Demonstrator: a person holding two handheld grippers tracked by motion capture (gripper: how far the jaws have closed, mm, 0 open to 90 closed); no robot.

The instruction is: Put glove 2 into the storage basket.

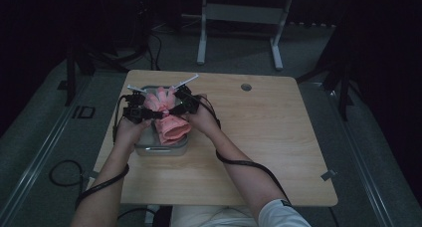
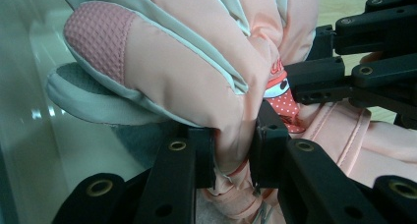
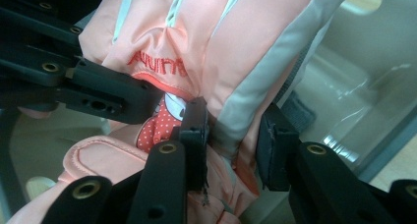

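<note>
A pink and grey padded glove (image 1: 160,98) hangs over a grey metal bin (image 1: 161,150) on the left part of the wooden table. My left gripper (image 1: 151,114) is shut on a fold of the glove (image 2: 187,71), its pads (image 2: 205,153) pressing the fabric from both sides. My right gripper (image 1: 173,108) comes in from the other side and is shut on the glove's (image 3: 221,37) grey side seam. The two grippers sit close together: the right gripper (image 2: 354,71) shows in the left gripper view, the left gripper (image 3: 88,91) in the right gripper view. More pink cuff fabric (image 1: 174,128) rests lower in the bin.
The bin's pale inner wall (image 2: 19,116) and floor (image 3: 354,101) lie right behind the glove. The wooden table (image 1: 268,137) stretches to the right, with a round hole (image 1: 246,86) near its far edge. Cables trail from both grippers along the forearms.
</note>
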